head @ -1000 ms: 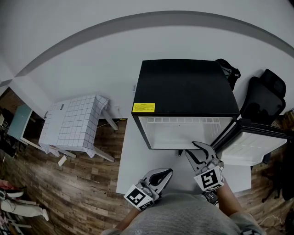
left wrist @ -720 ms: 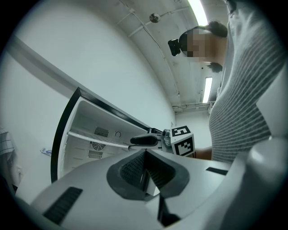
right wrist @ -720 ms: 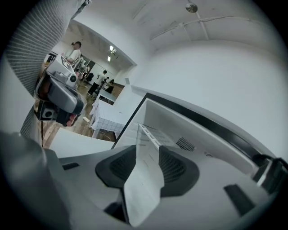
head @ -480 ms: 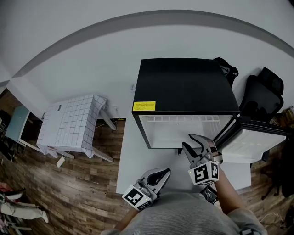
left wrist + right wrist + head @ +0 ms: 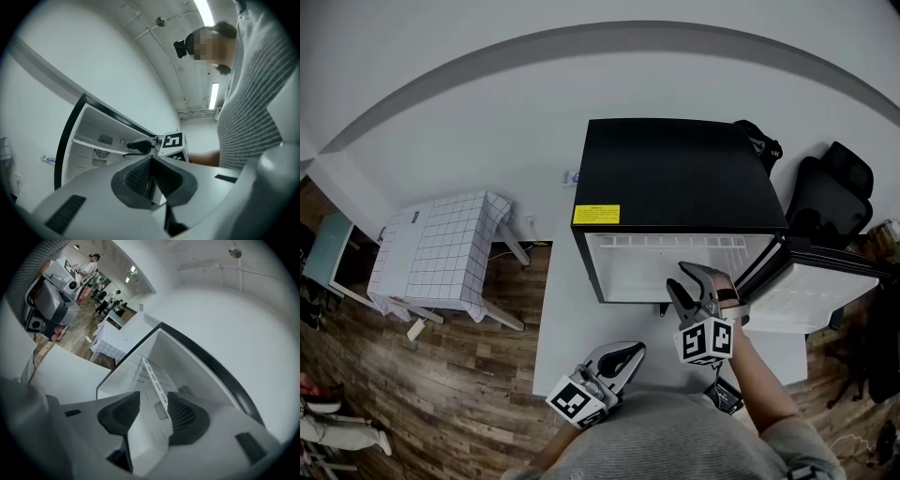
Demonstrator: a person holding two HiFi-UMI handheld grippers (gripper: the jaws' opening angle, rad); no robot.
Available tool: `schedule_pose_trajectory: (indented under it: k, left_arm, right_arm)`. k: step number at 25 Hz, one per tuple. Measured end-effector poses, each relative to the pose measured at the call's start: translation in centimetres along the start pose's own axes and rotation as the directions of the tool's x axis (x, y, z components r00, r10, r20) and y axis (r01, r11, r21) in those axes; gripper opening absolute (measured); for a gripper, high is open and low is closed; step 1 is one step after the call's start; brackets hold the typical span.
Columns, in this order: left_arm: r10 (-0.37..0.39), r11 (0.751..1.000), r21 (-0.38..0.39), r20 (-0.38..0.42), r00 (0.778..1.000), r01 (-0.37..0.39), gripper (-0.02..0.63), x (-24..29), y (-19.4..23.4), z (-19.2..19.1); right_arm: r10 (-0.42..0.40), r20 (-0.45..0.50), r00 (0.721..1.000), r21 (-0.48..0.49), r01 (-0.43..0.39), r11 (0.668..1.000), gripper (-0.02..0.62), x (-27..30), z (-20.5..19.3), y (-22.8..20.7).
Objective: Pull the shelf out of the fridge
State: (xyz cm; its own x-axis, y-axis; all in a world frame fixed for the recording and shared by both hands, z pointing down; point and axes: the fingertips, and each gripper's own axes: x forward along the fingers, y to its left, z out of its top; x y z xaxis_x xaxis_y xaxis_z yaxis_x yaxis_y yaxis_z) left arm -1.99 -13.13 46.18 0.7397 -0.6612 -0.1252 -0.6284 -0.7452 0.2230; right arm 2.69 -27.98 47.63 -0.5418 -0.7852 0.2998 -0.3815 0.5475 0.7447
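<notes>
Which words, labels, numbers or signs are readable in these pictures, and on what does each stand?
Yellow sticker on the black fridge: print too small to read.
Left marker cube: square pattern, no words.
Right marker cube: square pattern, no words.

Left gripper (image 5: 630, 353): held low, close against the torso, pointing roughly level. Jaws fully together, with nothing between the pads. The left marker cube (image 5: 572, 401) sits at the end nearest the body.

Right gripper (image 5: 676, 277): extended forward on an outstretched right forearm (image 5: 759, 386), tipped slightly downward and rolled to one side. Its jaws have just been opening and stand wide apart — neither pad presses on anything. The right marker cube (image 5: 706, 341) faces the head camera.
</notes>
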Motion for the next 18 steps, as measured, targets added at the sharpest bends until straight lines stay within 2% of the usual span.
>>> schedule_pose_trajectory:
  k: [7,18]
  left_arm:
    - [0.001,1.0,0.01,0.006,1.0,-0.001,0.011,0.2,0.3,0.0]
    - [0.012,1.0,0.01,0.011,1.0,-0.012,0.011,0.3,0.5,0.0]
  right_arm:
    - [-0.036,-0.032,0.999,-0.069,0.033,0.997,0.187,1.6,-0.6,-0.7]
    - [-0.103,-0.113,0.988,-0.22,0.076,0.973,0.187,4.9,-2.3,-1.7]
